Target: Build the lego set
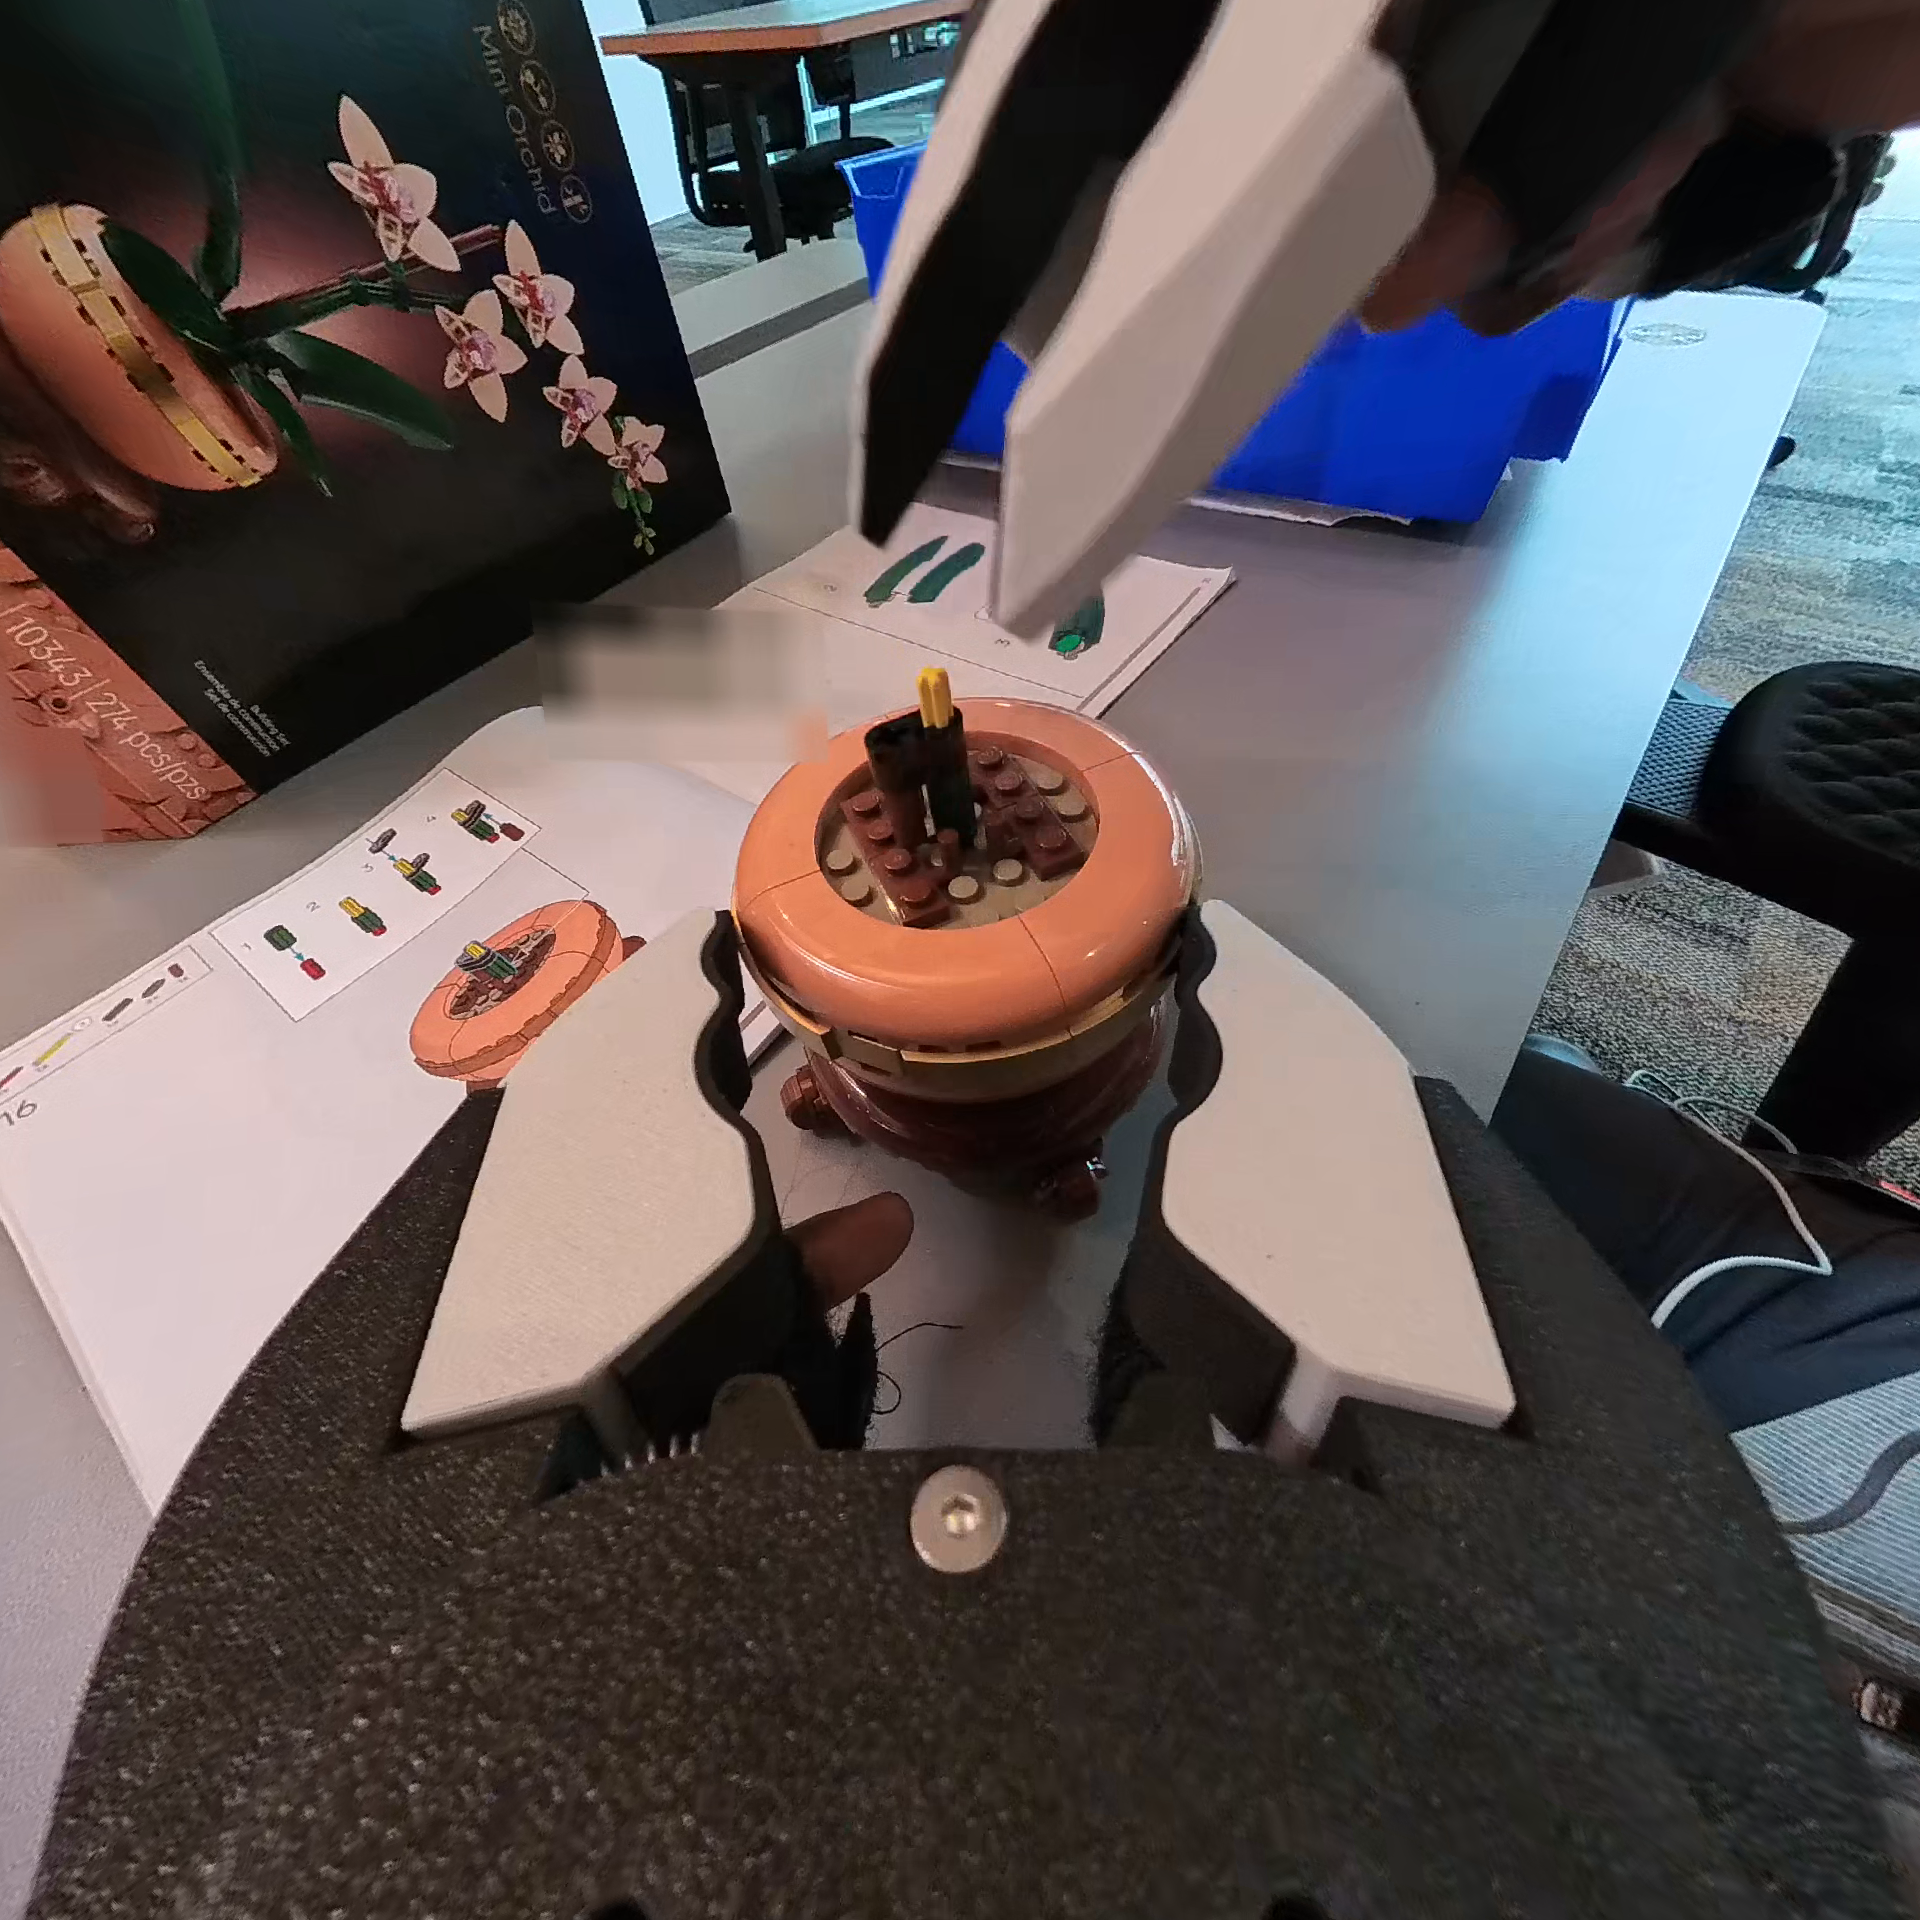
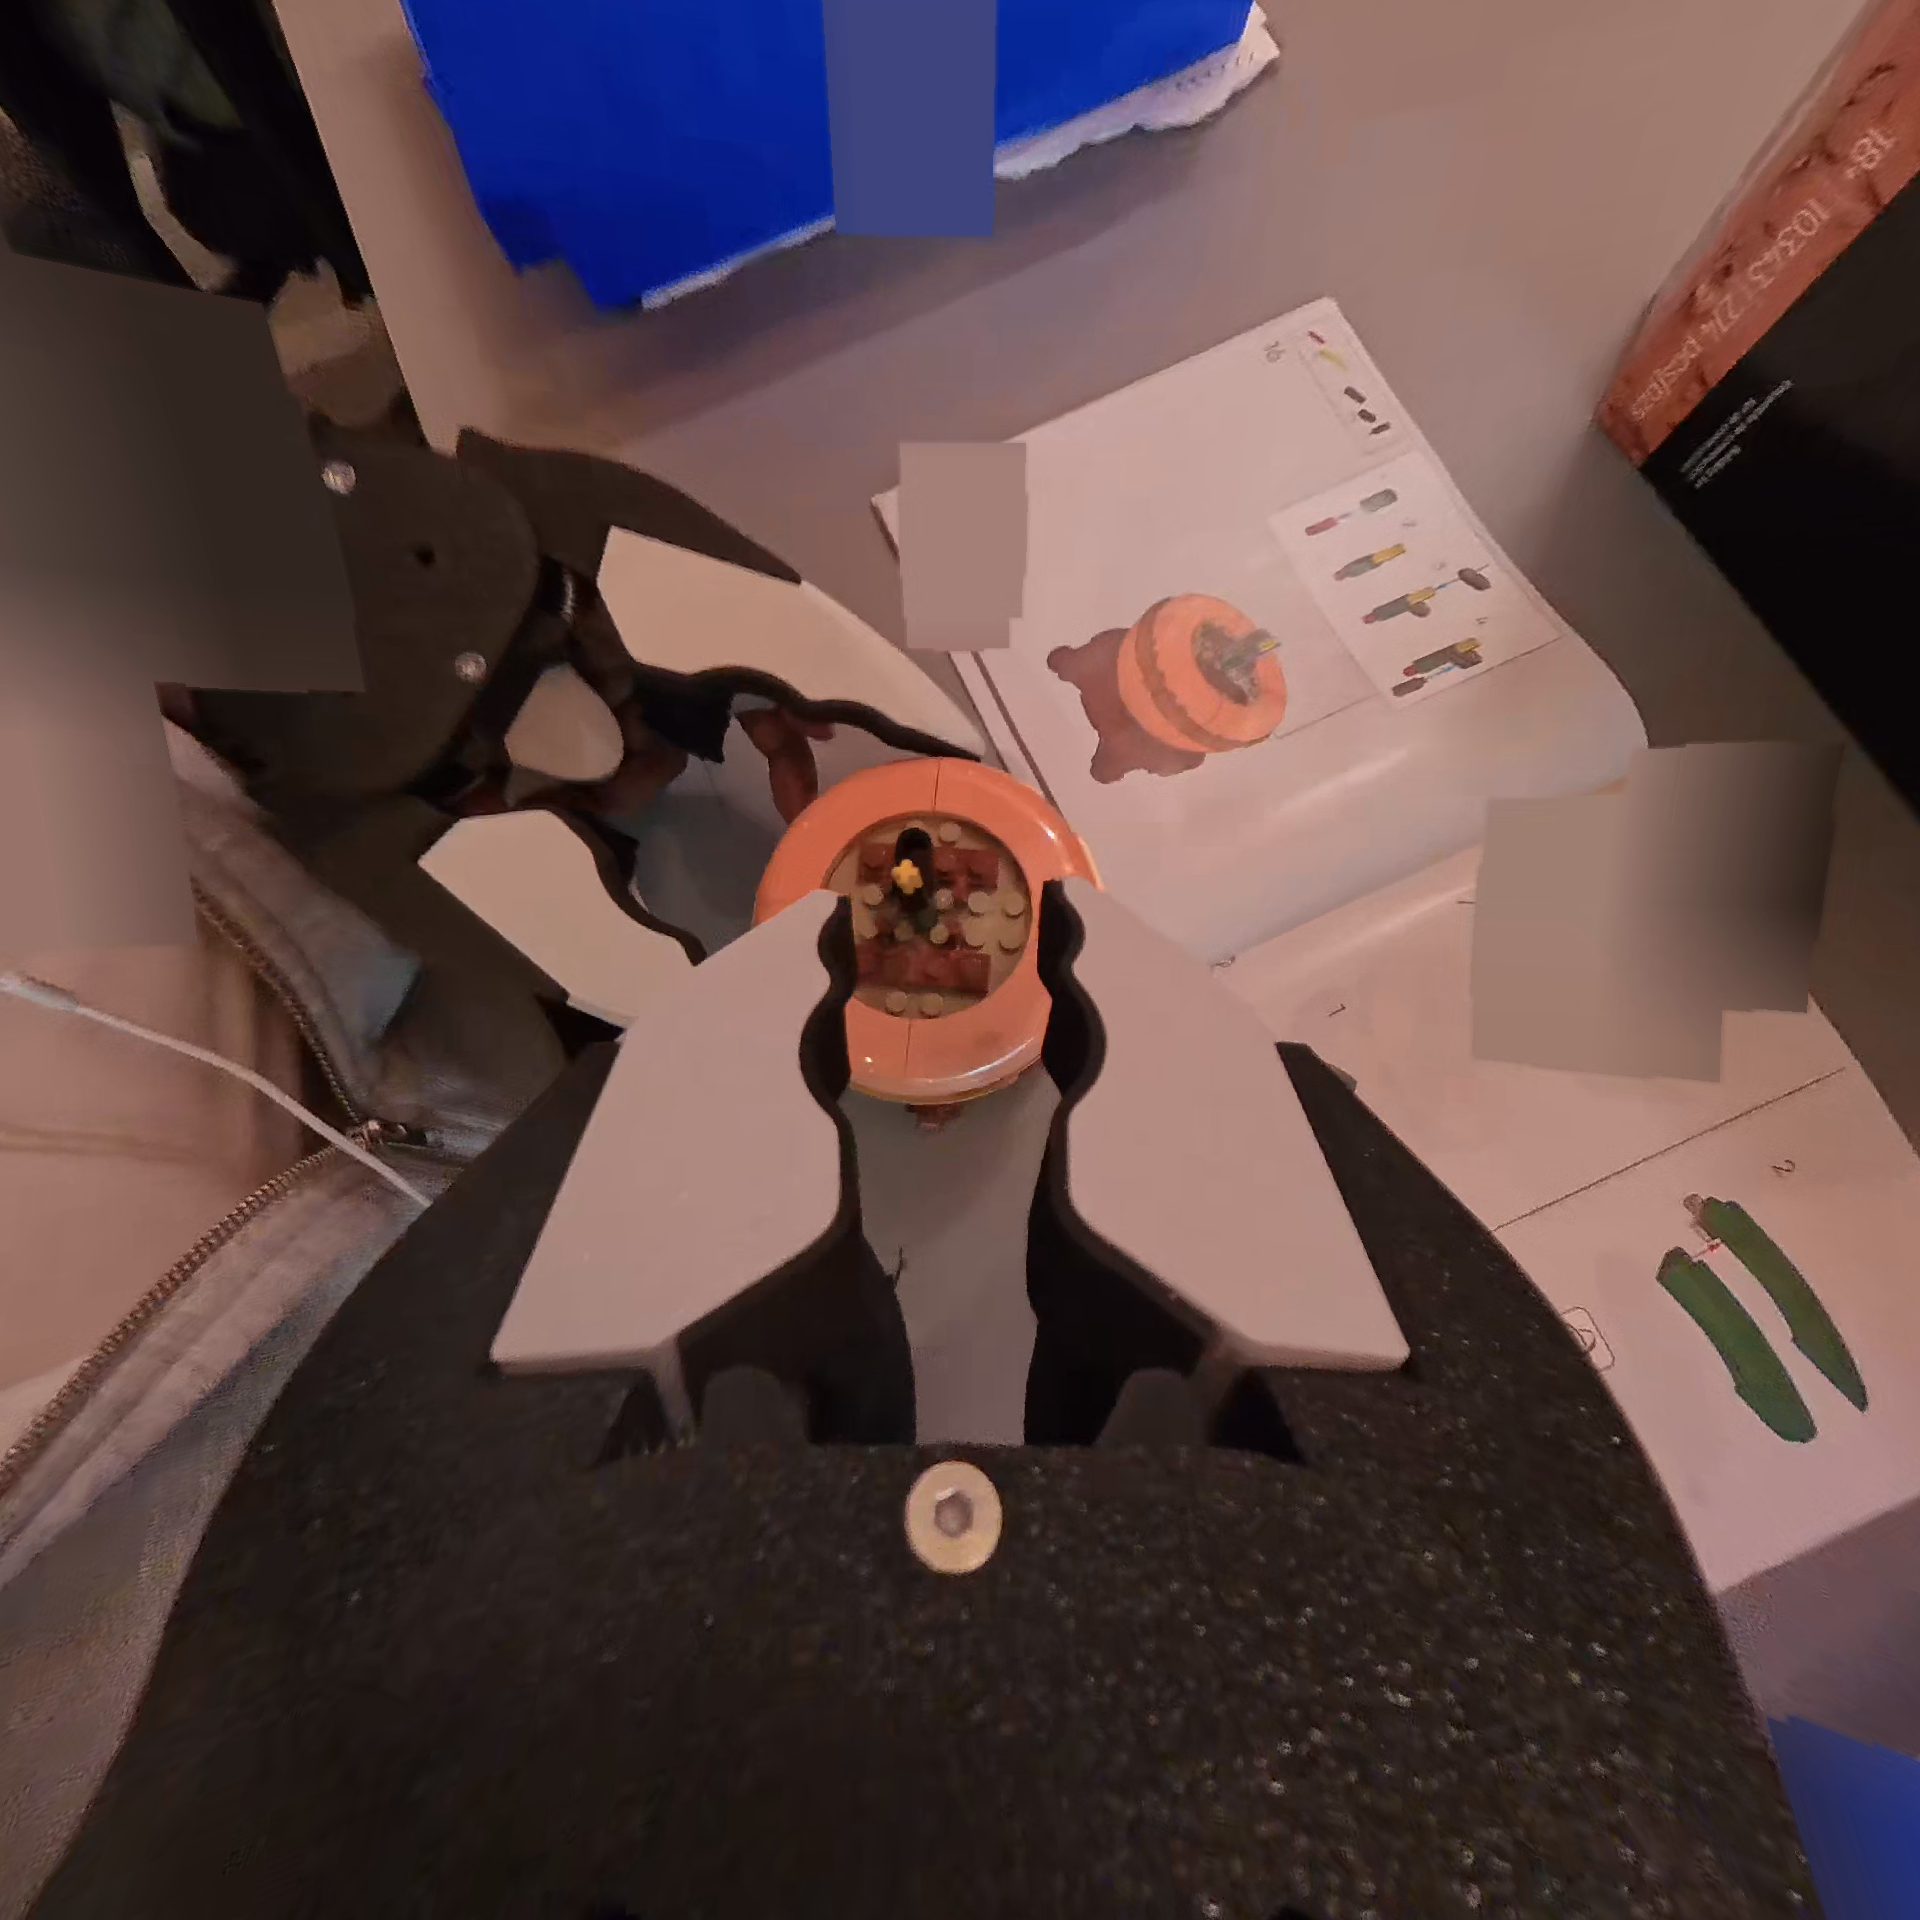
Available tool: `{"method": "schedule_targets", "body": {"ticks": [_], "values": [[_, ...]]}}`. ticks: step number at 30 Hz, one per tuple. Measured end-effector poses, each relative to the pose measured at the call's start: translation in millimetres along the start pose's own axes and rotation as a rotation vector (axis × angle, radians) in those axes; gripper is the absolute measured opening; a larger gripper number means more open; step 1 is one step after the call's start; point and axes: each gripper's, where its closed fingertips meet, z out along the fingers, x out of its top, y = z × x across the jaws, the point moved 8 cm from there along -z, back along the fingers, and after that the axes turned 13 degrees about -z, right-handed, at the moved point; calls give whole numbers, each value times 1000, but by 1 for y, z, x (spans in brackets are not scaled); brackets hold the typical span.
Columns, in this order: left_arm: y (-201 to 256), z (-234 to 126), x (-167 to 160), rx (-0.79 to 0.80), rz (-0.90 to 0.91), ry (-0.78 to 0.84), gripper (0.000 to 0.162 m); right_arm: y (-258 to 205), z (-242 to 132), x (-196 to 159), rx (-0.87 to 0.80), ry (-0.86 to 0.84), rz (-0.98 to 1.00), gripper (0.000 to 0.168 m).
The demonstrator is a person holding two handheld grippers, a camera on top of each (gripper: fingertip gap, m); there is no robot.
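Left wrist view: the left gripper (image 1: 961, 997) clamps the lego pot (image 1: 961, 935) on the table (image 1: 1351, 831), the instruction booklet (image 1: 260, 1091) beside it. Right wrist view: the right gripper (image 2: 945, 914) hangs open and empty above the pot (image 2: 925, 1039).

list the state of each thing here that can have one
round peach lego pot on dark brown base: upright, clamped
yellow-tipped dark stem: standing in pot centre
left gripper: shut on pot
right gripper: open, empty, above pot
white instruction booklet: open, flat
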Motion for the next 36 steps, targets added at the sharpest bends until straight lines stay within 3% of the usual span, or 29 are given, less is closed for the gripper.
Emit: {"method": "schedule_targets", "body": {"ticks": [9,36], "values": [[0,0,0,1,1,0,79,-13,23,7,-76,-114,-138,8],[0,0,0,13,12,3,79,-15,25,12,-90,-214,-120,7]]}}
